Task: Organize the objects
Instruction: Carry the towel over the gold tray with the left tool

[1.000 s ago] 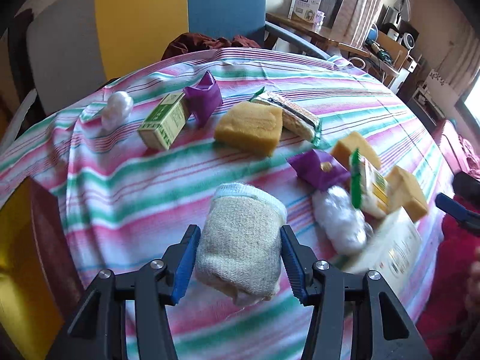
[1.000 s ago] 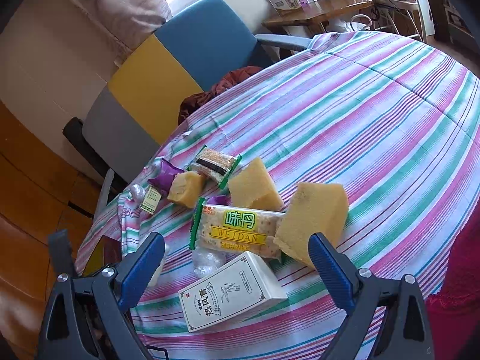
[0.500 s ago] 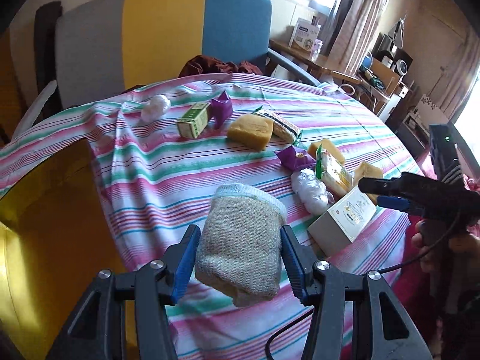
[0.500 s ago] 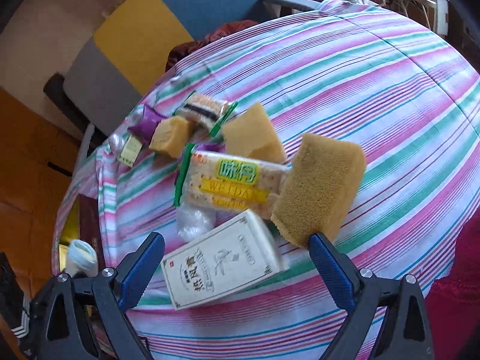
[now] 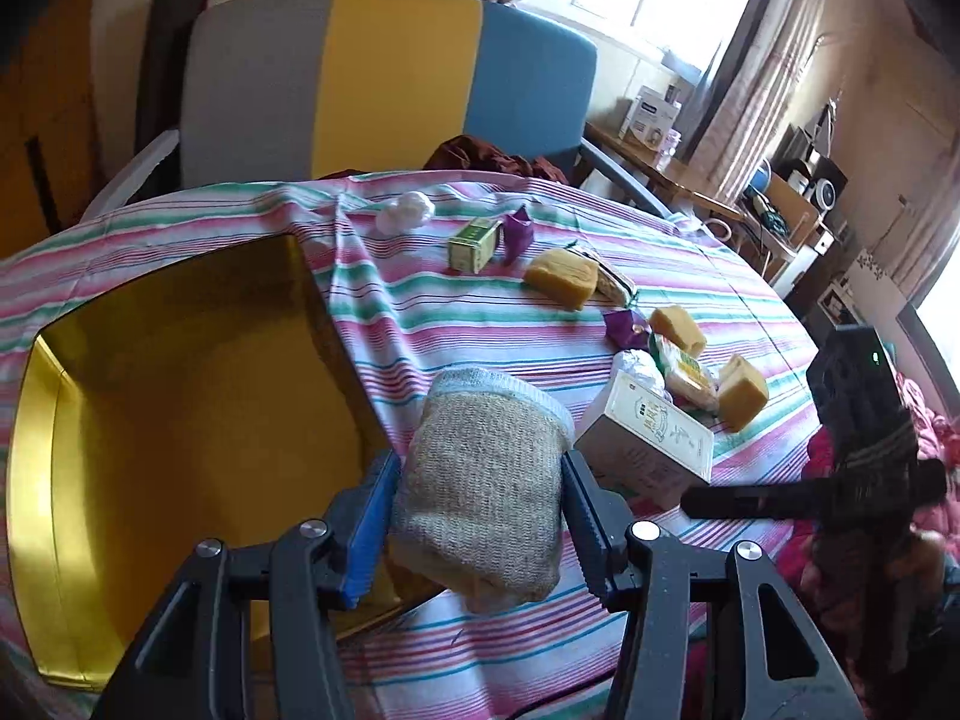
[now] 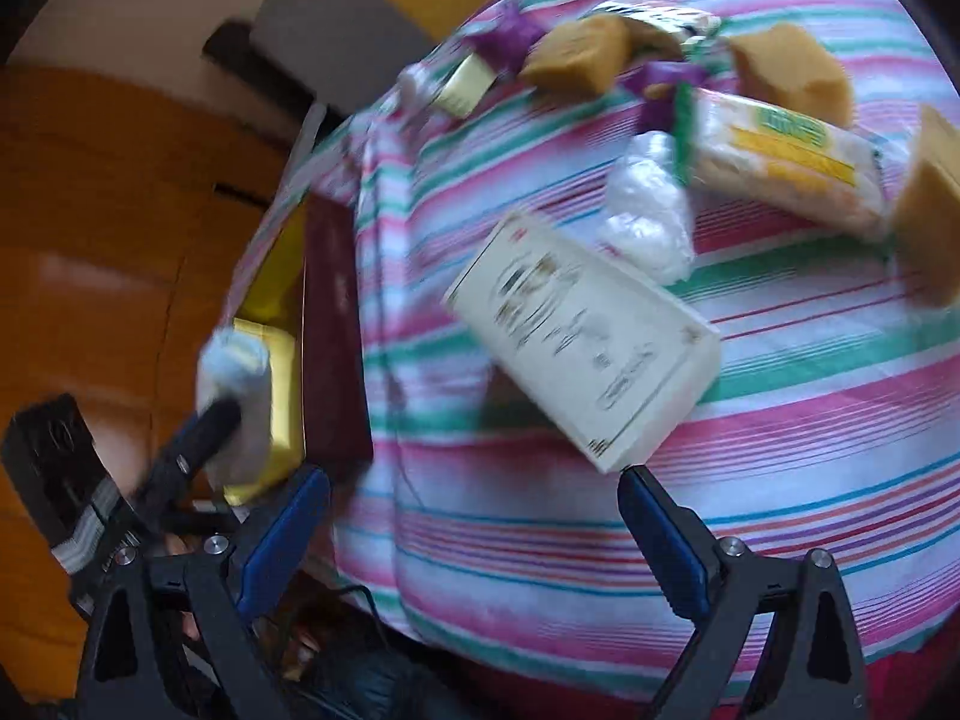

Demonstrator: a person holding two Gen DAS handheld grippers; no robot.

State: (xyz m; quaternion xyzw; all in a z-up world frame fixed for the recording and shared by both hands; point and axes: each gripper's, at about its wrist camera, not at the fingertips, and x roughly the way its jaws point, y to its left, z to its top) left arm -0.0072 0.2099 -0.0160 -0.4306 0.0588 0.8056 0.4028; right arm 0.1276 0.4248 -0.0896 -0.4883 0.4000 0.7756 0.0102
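My left gripper (image 5: 477, 516) is shut on a beige knitted roll (image 5: 480, 480) and holds it in the air beside an open gold-lined box (image 5: 180, 408) at the table's left edge. The roll also shows in the right wrist view (image 6: 237, 384), over the gold box (image 6: 276, 360). My right gripper (image 6: 474, 534) is open and empty, just short of a white carton (image 6: 582, 336), which also shows in the left wrist view (image 5: 648, 438). Past it lie a plastic-wrapped lump (image 6: 651, 210), a cracker pack (image 6: 786, 162) and yellow sponges (image 6: 792, 72).
The striped tablecloth (image 5: 480, 324) carries a green box (image 5: 474, 243), purple wrappers (image 5: 519, 231), a white ball (image 5: 408, 210) and more sponges (image 5: 564, 276). A grey, yellow and blue chair (image 5: 390, 78) stands behind the table. The right-hand gripper (image 5: 840, 480) shows at the right.
My left gripper has pulled back and left with the roll, bringing the gold box into view. My right gripper has dropped closer to the white carton; its view is blurred by motion.
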